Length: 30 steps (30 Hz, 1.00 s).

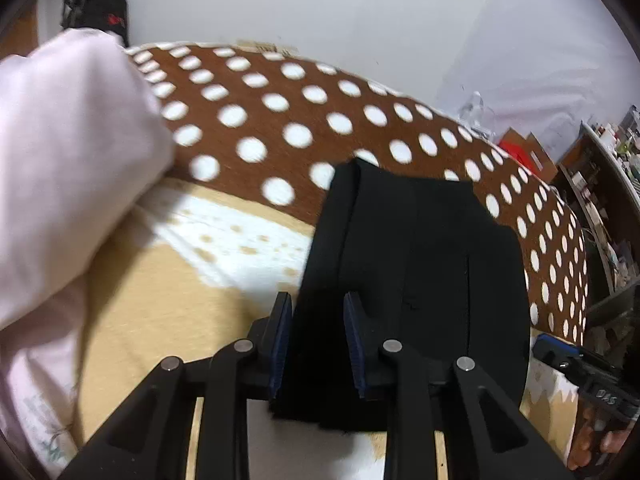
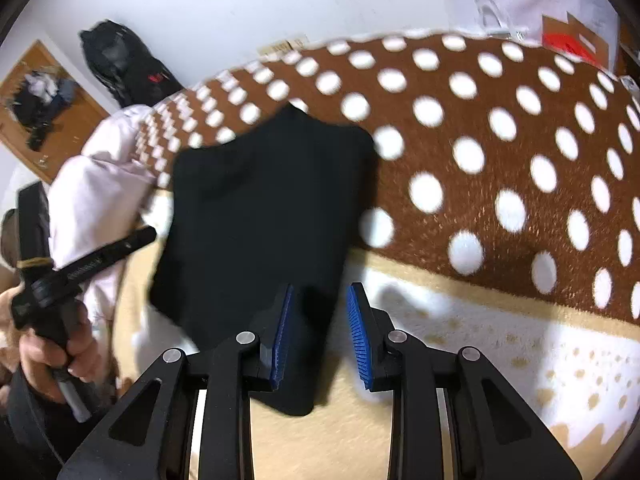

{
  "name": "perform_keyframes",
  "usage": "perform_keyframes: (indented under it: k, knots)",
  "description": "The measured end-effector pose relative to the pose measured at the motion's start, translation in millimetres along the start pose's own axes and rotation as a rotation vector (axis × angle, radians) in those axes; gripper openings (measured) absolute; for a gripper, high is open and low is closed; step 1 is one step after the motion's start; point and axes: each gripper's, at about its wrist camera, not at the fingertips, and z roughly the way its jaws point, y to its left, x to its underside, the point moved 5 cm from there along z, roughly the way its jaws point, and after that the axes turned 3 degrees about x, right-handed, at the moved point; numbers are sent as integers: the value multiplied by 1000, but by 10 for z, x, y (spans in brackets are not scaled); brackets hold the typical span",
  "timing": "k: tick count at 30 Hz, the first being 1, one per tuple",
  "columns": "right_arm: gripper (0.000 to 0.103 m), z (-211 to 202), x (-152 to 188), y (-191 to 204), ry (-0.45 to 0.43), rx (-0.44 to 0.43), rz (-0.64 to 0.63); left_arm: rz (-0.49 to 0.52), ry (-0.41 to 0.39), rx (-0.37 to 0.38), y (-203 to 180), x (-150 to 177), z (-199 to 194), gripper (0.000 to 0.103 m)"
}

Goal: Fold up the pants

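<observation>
Home bedroom: bed with polka-dot blanket (image 2: 480, 152); pink pillow (image 1: 68, 152) at its head; cluttered shelves (image 1: 600, 200) beside it.
</observation>
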Motion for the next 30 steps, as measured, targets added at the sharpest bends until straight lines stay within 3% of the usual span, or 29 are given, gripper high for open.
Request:
perform_keyframes:
  k: [3, 5, 9, 13, 18, 23, 30]
  knots:
    - [29, -57, 94, 149, -7, -35, -48, 4, -62, -5, -59, 53, -266, 29]
    - [29, 32, 212, 218, 30, -29, -84, 27, -78, 30, -192, 133, -392, 29]
    - [29, 267, 385, 215, 116, 12, -117, 94, 11, 56, -436, 378, -278, 29]
    - [29, 301, 369, 209, 135, 29, -135, 116, 116, -23, -461, 539, 10, 29]
    - [29, 198, 271, 211, 100, 30, -149, 90, 112, -21, -443, 535, 23, 29]
    - [29, 163, 10, 203, 49, 39, -155, 101, 70, -27, -481, 437, -58, 29]
    - [29, 307, -487, 128, -21, 73, -175, 127, -5, -9, -507, -136, 94, 29]
